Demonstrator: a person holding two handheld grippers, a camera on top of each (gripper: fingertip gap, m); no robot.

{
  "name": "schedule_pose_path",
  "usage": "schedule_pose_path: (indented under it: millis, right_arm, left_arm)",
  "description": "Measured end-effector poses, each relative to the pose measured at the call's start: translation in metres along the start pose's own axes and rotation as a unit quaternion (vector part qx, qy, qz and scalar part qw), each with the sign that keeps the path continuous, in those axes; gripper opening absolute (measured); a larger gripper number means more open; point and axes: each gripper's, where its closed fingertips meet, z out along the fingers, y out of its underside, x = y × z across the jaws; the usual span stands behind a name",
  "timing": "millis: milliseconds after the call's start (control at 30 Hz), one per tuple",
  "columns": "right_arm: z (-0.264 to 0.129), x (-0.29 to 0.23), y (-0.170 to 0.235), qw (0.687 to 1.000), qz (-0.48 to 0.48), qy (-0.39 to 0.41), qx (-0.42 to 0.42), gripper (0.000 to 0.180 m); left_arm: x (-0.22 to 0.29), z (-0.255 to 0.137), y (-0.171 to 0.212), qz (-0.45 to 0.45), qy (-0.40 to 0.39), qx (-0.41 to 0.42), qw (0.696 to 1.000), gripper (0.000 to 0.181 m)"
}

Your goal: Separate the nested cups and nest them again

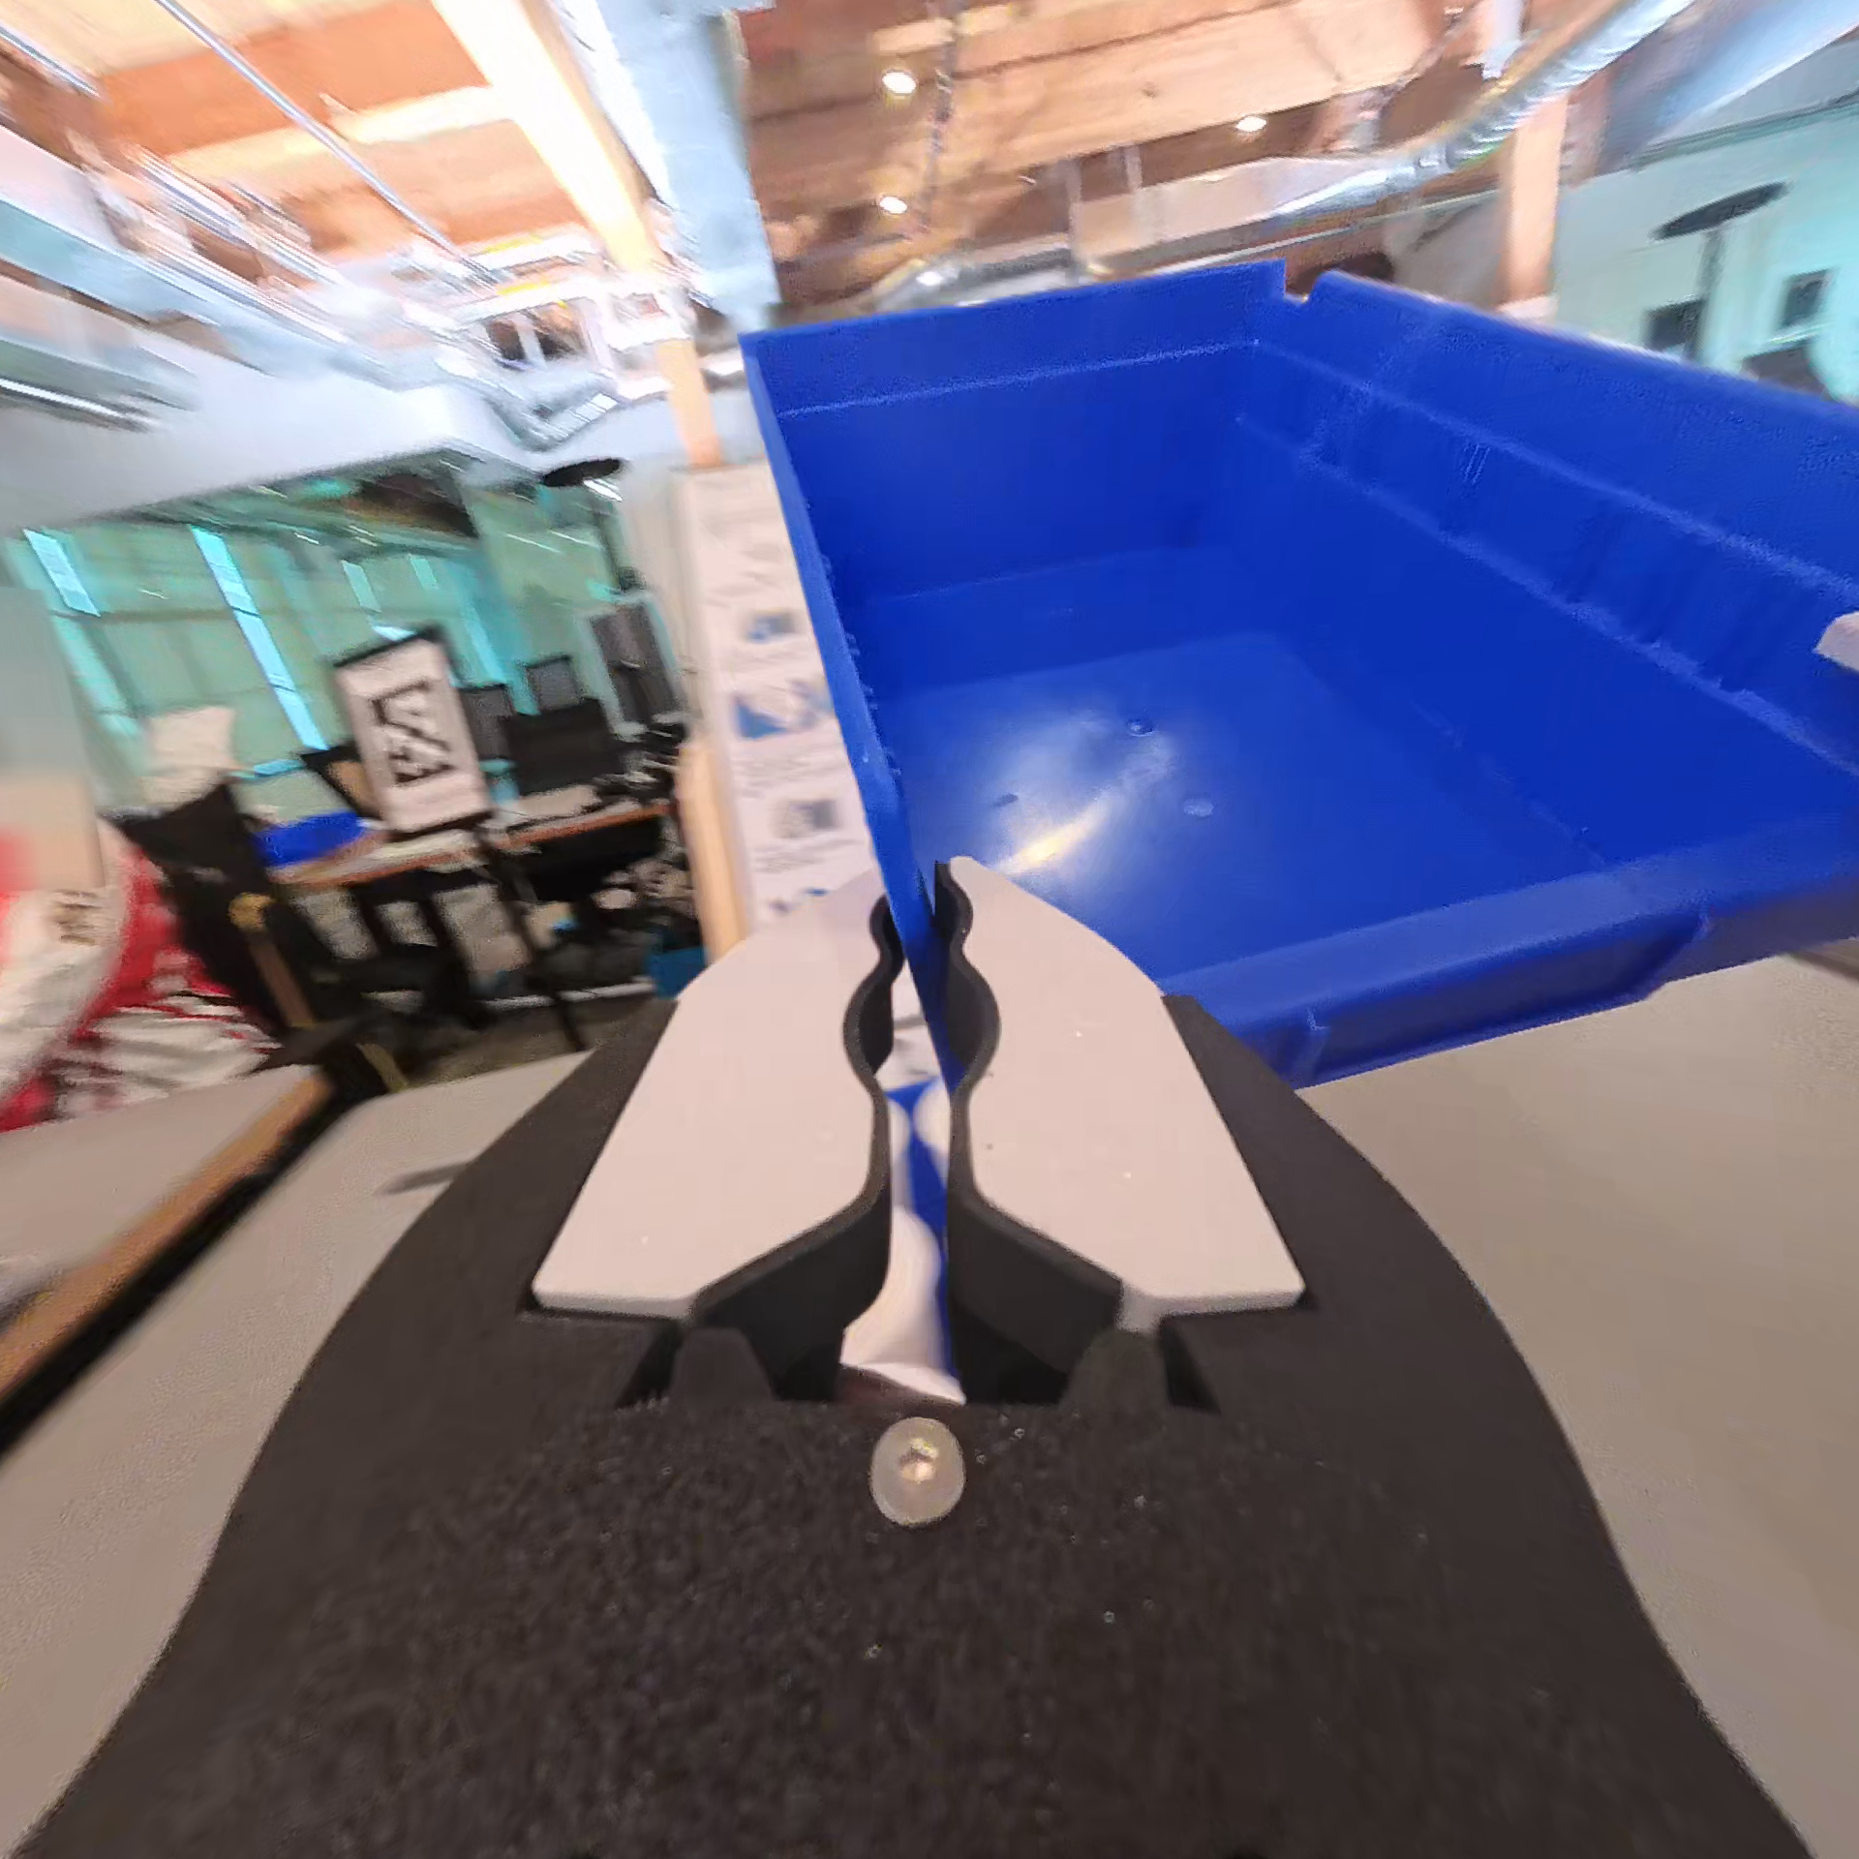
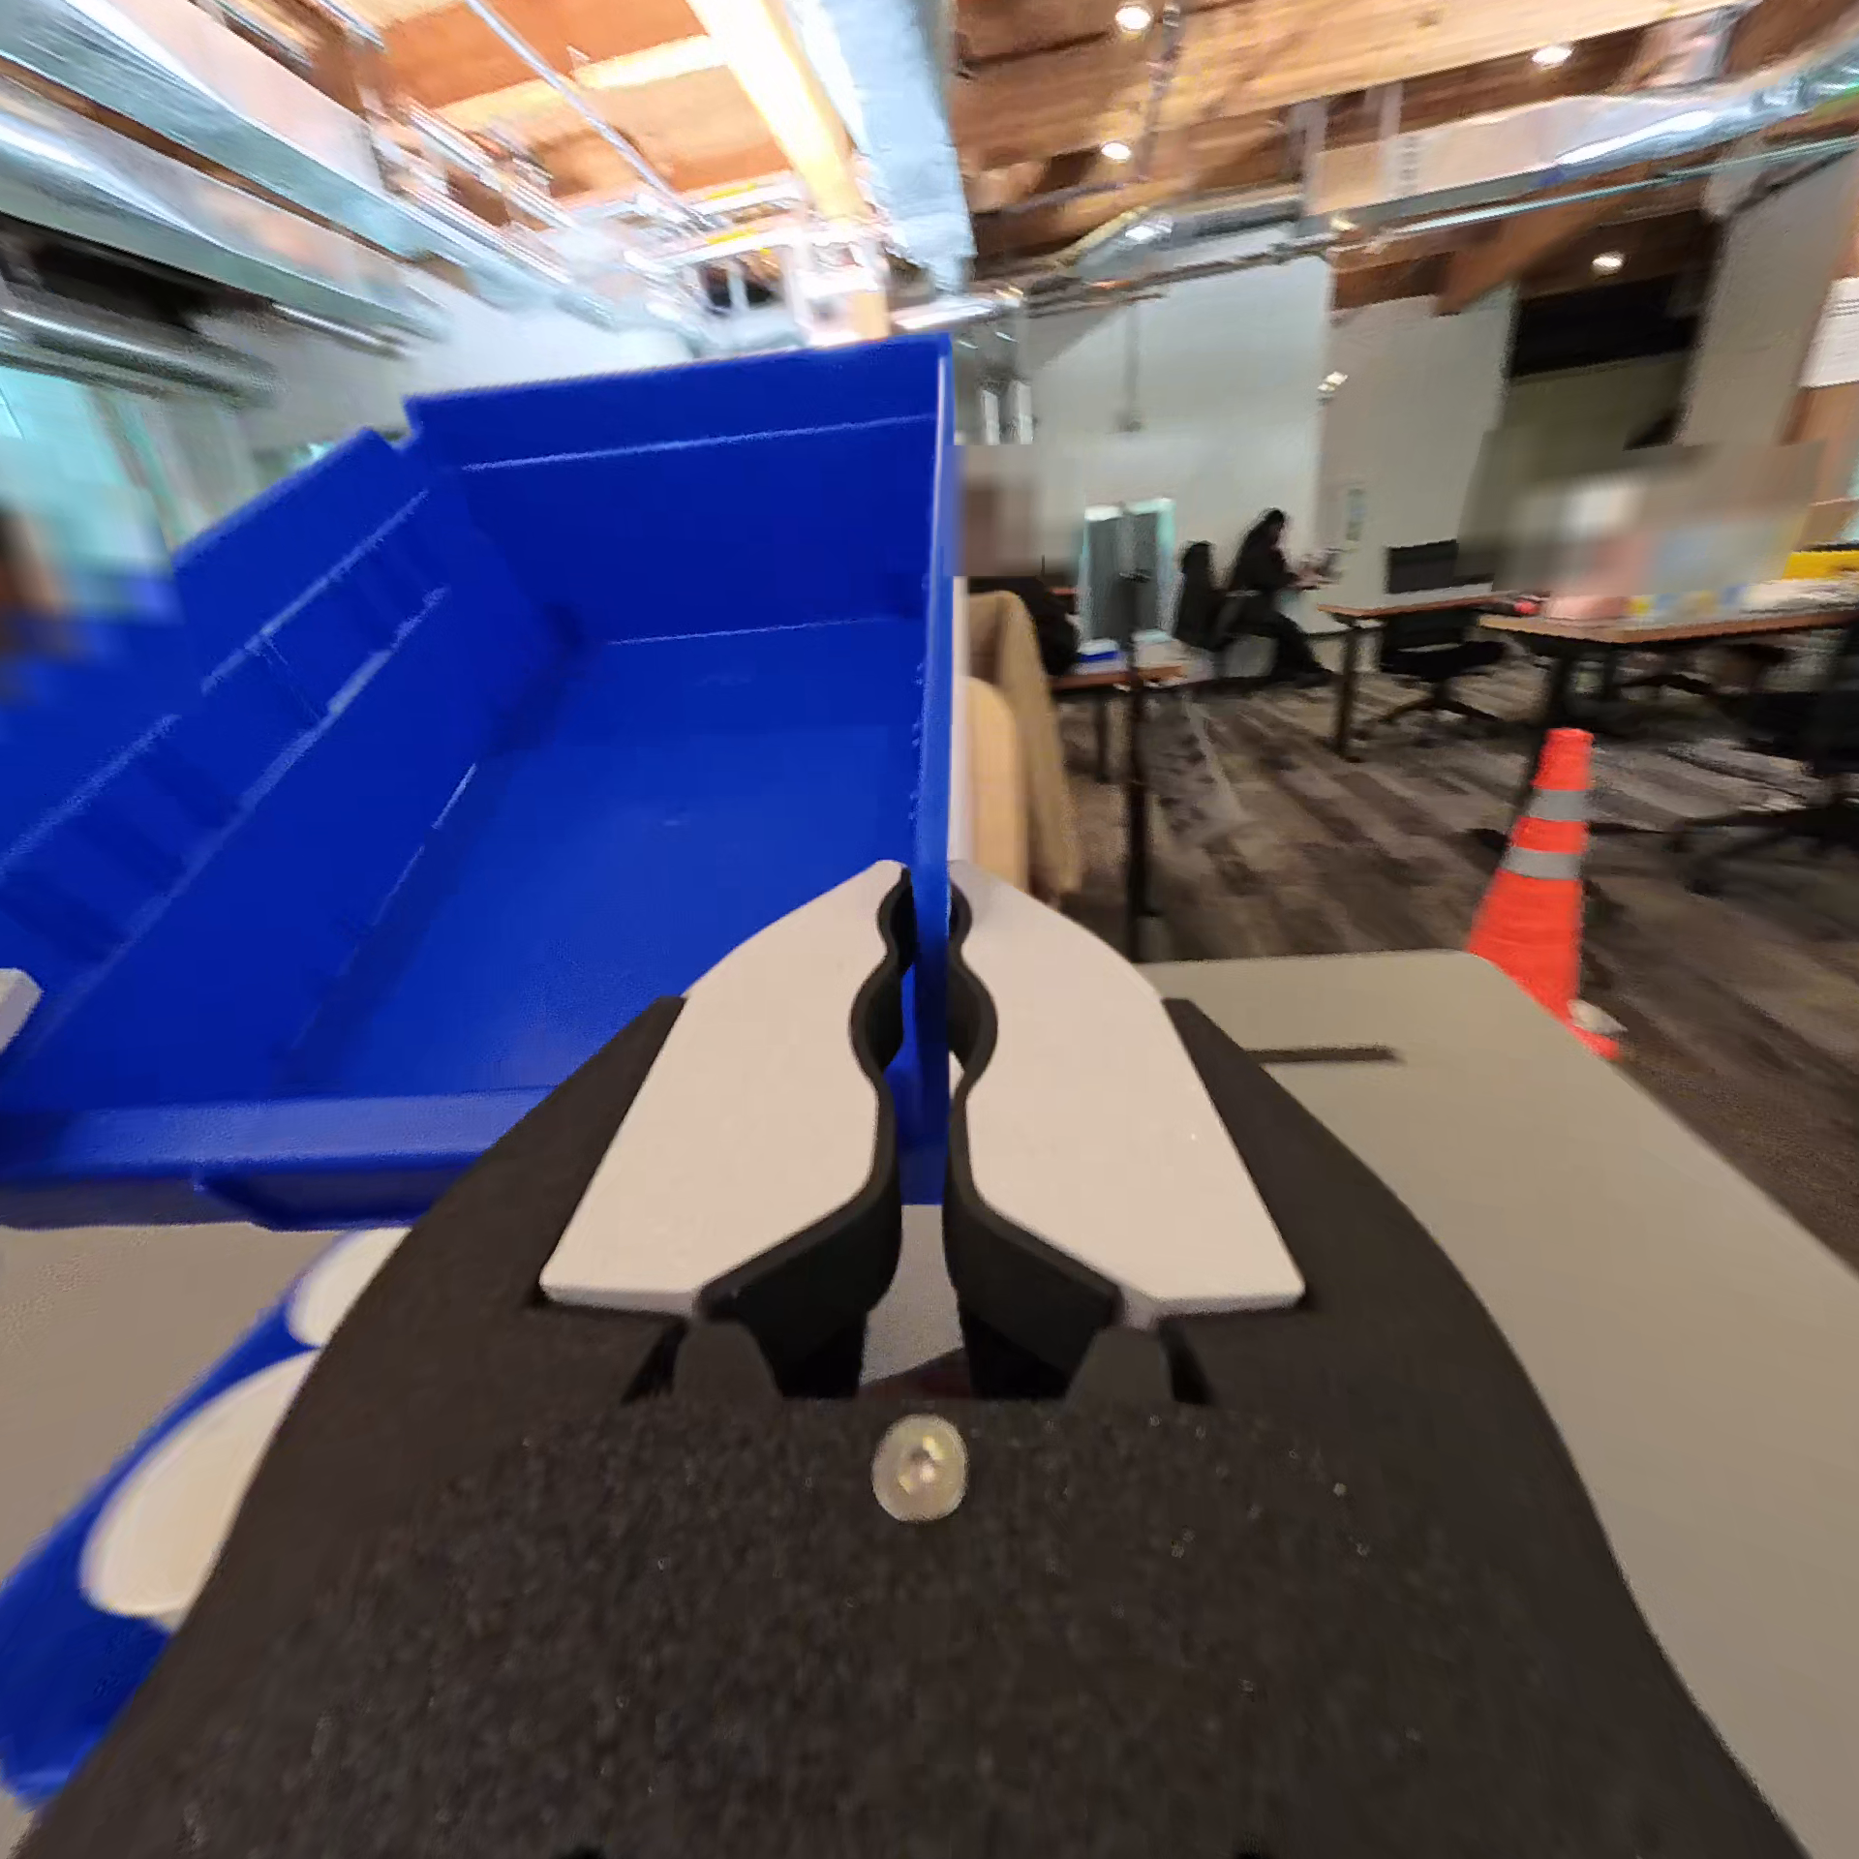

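Both grippers are holding an empty blue bin tilted up off the grey bench (image 1: 1610,1257). The left gripper (image 1: 920,890) is pinching the bin (image 1: 1308,624) by one thin side wall, its jaws closed on the plastic. The right gripper (image 2: 931,885) is doing the same on the opposite wall of the bin (image 2: 624,724), jaws clamped on the edge.

The cups (image 2: 171,1479), blue outside and white inside, are lying on the bench at about 8 o'clock in the right wrist view, partly hidden behind the gripper body; how many are there, and whether any are nested, cannot be told.

The walls are slim and smooth, so the bin is likely sitting in a shallow pinch. If the two hands are drifting apart or twisting unevenly, one wall could slide free and the bin could swing down onto the cups, scattering or denting them. An orange traffic cone (image 2: 1539,865) is standing on the floor at 3 o'clock, well clear.
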Motion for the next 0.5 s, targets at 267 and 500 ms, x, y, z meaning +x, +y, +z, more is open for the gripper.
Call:
schedule_pose_path:
  millis: [267,500]
  right_arm:
    - [-0.069,0.195,0.075,0.987,-0.031,0.121,-0.106,0.003]
    - [-0.085,0.274,0.145,0.975,0.008,0.134,-0.176,0.003]
  left_arm:
    - [0.217,0.02,0.085,-0.08,0.13,-0.095,0.984,0.004]
    - [0.306,0.02,0.142,-0.1,0.157,-0.149,0.971,0.004]
